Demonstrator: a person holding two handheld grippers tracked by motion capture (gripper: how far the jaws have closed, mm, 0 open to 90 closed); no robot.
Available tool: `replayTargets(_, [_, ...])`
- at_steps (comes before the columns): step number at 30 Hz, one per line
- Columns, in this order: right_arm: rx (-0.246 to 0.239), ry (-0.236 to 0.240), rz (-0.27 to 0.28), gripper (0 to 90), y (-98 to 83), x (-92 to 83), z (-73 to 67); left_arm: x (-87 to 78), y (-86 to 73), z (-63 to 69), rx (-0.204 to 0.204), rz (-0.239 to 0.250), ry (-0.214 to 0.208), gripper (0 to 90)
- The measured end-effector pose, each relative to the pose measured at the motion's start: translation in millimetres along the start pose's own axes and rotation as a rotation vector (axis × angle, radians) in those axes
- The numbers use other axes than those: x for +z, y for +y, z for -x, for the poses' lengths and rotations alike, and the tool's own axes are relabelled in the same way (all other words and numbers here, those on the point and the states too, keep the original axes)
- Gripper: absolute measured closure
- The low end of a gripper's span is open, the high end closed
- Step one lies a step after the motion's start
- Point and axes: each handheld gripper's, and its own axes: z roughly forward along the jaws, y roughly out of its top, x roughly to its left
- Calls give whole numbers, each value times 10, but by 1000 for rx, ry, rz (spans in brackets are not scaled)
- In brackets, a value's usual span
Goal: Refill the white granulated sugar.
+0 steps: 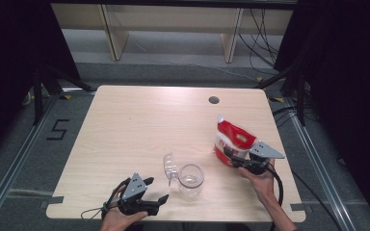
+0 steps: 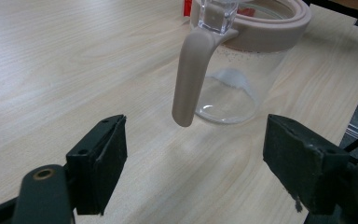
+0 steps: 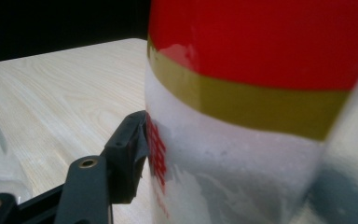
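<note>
On the pale wooden table (image 1: pixel 139 125), a clear glass jar with a beige rim and handle (image 1: pixel 191 180) stands lid-open. Just left of the jar, the left gripper (image 1: pixel 157 191) rests with jaws wide apart, holding nothing. Right of the jar, the right gripper (image 1: pixel 230 155) has its jaws closed against a red-and-white plastic pouch (image 1: pixel 232 137), which stands upright.
</note>
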Motion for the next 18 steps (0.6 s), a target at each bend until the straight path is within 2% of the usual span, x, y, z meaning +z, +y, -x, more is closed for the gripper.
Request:
replayTargets(2, [6,-5,1,426,-2,-1,-3,7,-10,13,-21,3,-5,215])
replayTargets(3, [0,10,-11,436,1,-6,7,5,-6,1,1,3,-7,215])
replayTargets(4, [-14,13,6,437,-4,7,15,3,-4,4,-1,3,-4,215])
replayTargets(6, [2,0,13,441,-11,17,7,-2,0,4,1,4,-2,215])
replayTargets(8, [40,16,9,458,-14,18,-9,-6,-1,2,4,2,-2,215])
replayTargets(9, [38,16,11,462,-14,20,-7,-3,-3,-1,3,6,-7,215])
replayTargets(10, [38,16,9,466,-14,19,-8,-3,-4,11,-17,5,-5,215])
replayTargets(11, [38,18,10,472,-14,19,-7,-4,1,0,0,2,-3,215])
replayTargets(14, [38,16,9,485,-13,19,-10,-3,-1,7,0,2,-2,215])
replayTargets(16, [26,17,4,498,-9,15,-9,-4,7,2,15,3,-4,215])
replayTargets(18, [33,16,1,506,-5,12,-17,3,2,21,-11,6,-4,215])
